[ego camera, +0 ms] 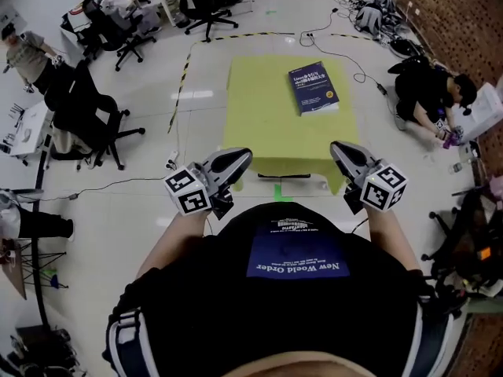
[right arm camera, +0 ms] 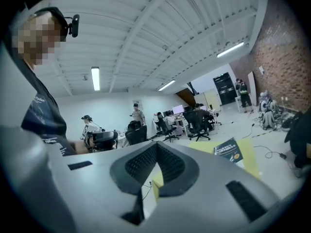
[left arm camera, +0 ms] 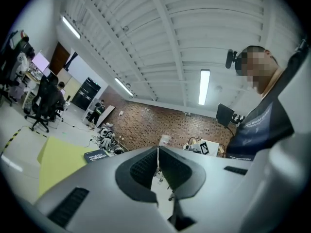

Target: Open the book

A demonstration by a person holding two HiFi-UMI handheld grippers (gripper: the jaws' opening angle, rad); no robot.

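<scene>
Head view: the left gripper and the right gripper are held out in front of the wearer's black shirt. Their tips show in line with the near edge of a counter covered in yellow-green cloth. The book is closed with its blue cover up. It lies flat on the cloth well beyond both pairs of fingers, ahead of the gap between them and nearer the right gripper's line than the left's.

In the left gripper view the 2 fingers are pressed together with nothing between them. The book shows far ahead, to the left of the tips. In the right gripper view the 2 fingers are likewise pressed together and empty, with the book far ahead to the right of the tips.

A person crouches on the floor beyond and to the right of the right gripper's fingers, off the counter's right side. A black office chair stands well apart to the left of the left gripper's fingers.
</scene>
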